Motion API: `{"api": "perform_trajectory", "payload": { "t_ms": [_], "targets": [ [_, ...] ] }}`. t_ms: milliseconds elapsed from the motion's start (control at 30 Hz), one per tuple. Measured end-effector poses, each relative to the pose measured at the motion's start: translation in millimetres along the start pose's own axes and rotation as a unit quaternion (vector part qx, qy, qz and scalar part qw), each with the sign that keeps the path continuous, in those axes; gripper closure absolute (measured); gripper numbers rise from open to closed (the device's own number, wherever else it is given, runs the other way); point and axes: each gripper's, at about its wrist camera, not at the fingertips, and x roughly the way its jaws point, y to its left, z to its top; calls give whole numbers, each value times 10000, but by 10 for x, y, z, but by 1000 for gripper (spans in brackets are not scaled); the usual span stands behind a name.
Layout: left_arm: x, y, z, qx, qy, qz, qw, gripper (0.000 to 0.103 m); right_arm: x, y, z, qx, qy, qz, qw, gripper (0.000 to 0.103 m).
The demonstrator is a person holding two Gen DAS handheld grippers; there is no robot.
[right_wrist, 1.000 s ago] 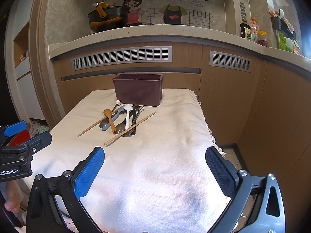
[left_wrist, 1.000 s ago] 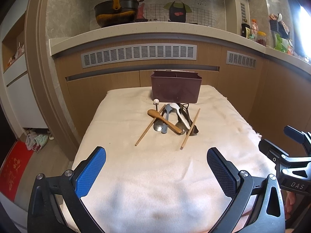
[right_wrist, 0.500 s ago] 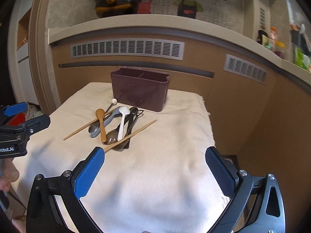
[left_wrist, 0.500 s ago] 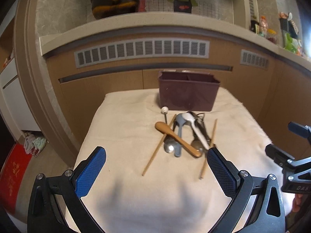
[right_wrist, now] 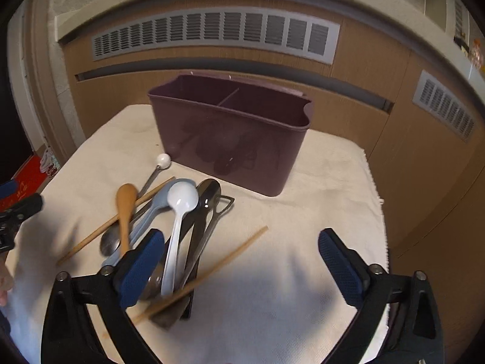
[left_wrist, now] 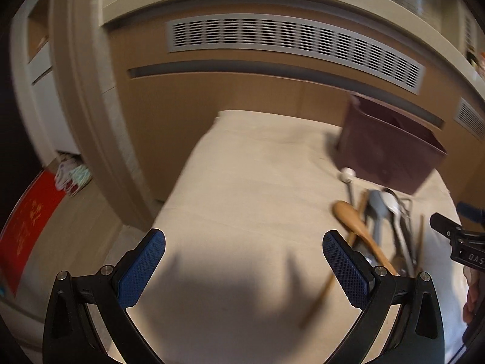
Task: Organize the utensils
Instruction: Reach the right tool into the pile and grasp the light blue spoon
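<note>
The utensils lie in a loose pile on the cloth-covered tabletop, just near of the caddy, their long axes running mostly near-to-far. The right gripper hangs over the pile's near end, spread wide and holding nothing; its left finger sits right at the white spoon, and a chopstick slants between the fingers. The left gripper, equally wide and empty, faces bare cloth, with the pile off to its right beside the wood spoon. So the right one is nearer, I judge. The right view shows the caddy's two empty compartments; the left view, blurred, shows only its outer wall.
</note>
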Motion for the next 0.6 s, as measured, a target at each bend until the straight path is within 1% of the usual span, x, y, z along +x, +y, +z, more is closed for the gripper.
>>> {"api": "perform_trajectory", "payload": {
  "t_ms": [33,67,100,133,167,200,267,300,333,400,433,500,567,600],
  "targets": [
    [21,72,9,-22,6,-30,10000,0,92,27,16,-5,117,-1,9999,31],
    [41,146,18,-44,43,-65,10000,0,165,60,25,-15,202,17,9998,36],
    [74,210,34,-112,104,-109,9998,0,213,87,36,-13,248,62,9997,45],
    [95,239,45,-151,150,-119,9997,0,249,121,49,-14,269,149,9995,48],
    [121,260,63,-182,174,-122,9996,0,267,154,63,-21,258,270,9993,49],
    [157,275,88,-217,190,-156,9995,0,273,182,81,-24,223,425,9988,53],
    [153,271,117,-159,184,-247,9994,0,310,229,143,-13,221,778,9967,54],
    [159,247,132,-147,172,-356,9991,0,344,251,171,-13,256,877,9958,55],
    [151,227,133,-111,188,-400,9990,0,395,275,191,-11,327,995,9945,59],
    [163,115,136,78,181,-489,9986,0,513,321,214,13,499,1152,9921,66],
    [152,65,131,220,110,-496,9985,0,559,343,215,19,548,1224,9910,66],
    [113,-79,103,635,-60,-241,9977,0,619,363,226,71,544,1376,9890,66],
    [124,-188,86,913,8,-185,9956,0,644,349,256,162,610,1507,9866,66],
    [131,-223,76,919,70,-274,9954,0,651,334,261,196,645,1624,9844,73]
  ]
}}
